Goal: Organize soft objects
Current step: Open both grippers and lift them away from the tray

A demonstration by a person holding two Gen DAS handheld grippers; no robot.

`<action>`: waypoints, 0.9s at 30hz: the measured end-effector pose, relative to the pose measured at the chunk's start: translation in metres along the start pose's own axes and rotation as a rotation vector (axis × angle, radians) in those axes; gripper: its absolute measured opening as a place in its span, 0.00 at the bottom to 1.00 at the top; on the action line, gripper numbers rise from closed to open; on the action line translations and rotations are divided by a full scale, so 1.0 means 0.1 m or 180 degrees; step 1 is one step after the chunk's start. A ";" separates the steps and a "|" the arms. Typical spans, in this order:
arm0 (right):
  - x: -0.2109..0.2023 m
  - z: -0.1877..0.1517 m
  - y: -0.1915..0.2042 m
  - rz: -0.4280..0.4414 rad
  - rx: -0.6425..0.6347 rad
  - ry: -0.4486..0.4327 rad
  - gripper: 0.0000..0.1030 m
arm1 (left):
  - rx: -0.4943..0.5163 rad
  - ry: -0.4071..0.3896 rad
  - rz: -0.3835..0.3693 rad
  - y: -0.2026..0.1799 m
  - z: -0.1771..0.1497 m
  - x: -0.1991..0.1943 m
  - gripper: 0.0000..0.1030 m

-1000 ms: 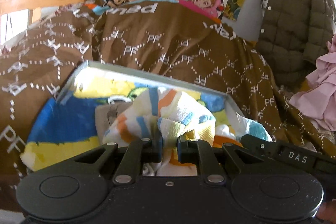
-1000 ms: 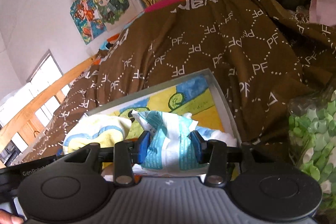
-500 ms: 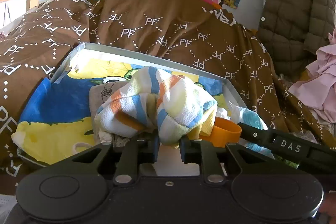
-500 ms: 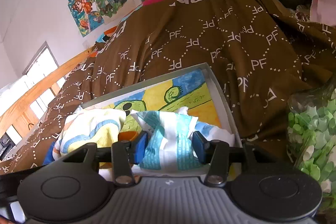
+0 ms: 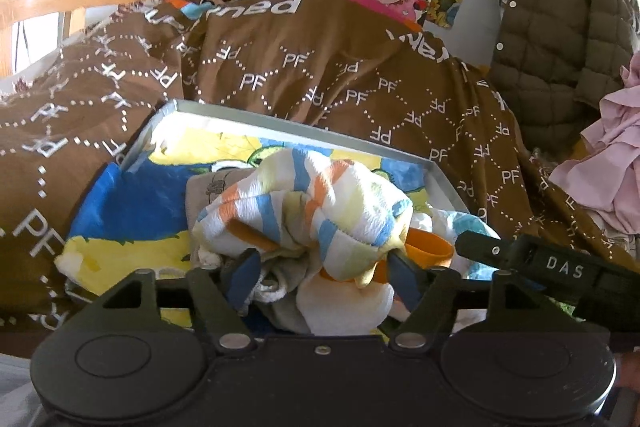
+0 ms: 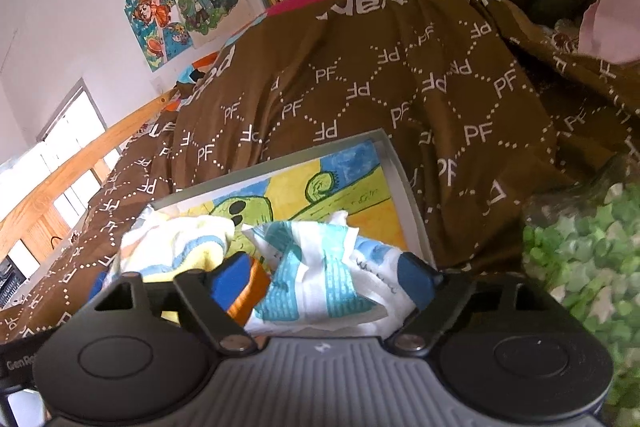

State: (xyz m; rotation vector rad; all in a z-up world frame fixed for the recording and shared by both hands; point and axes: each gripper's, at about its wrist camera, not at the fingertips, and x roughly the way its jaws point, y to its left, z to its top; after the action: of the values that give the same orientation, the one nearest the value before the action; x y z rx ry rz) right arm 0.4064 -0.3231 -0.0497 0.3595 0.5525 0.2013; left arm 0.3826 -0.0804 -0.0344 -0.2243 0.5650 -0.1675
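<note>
Both hand-held grippers, left [image 5: 320, 277] and right [image 6: 326, 277], have just spread apart, freeing the striped towel [image 5: 308, 211] and blue cloth [image 6: 316, 275] inside the tray [image 6: 400, 171] on the bed; withdraw straight back without snagging.

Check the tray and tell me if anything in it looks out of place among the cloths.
One thing does: an orange plastic cup, a hard item, lies in the grey tray wedged between the striped towel and the blue-and-white cloth. Both cloths are crumpled, not folded.
</note>
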 end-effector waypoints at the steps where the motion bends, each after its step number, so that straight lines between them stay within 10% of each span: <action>1: -0.04 0.01 0.01 -0.0008 -0.0008 -0.0015 0.87 | 0.0011 -0.0020 0.0010 -0.01 0.01 -0.03 0.76; 15: -0.92 0.07 0.15 -0.0050 -0.0236 -0.0413 1.00 | -0.0115 -0.0471 0.0206 -0.02 0.07 -0.80 0.99; 27: -1.77 -0.13 0.56 -0.0017 -0.0635 -0.0800 1.00 | 0.0013 -0.0749 0.0235 -0.09 -0.09 -1.71 0.99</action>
State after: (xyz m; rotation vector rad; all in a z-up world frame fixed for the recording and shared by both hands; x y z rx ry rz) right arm 0.2470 -0.3184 0.0457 0.1852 0.2821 0.2008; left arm 0.2351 -0.0533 0.0479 -0.2156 0.3386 -0.0692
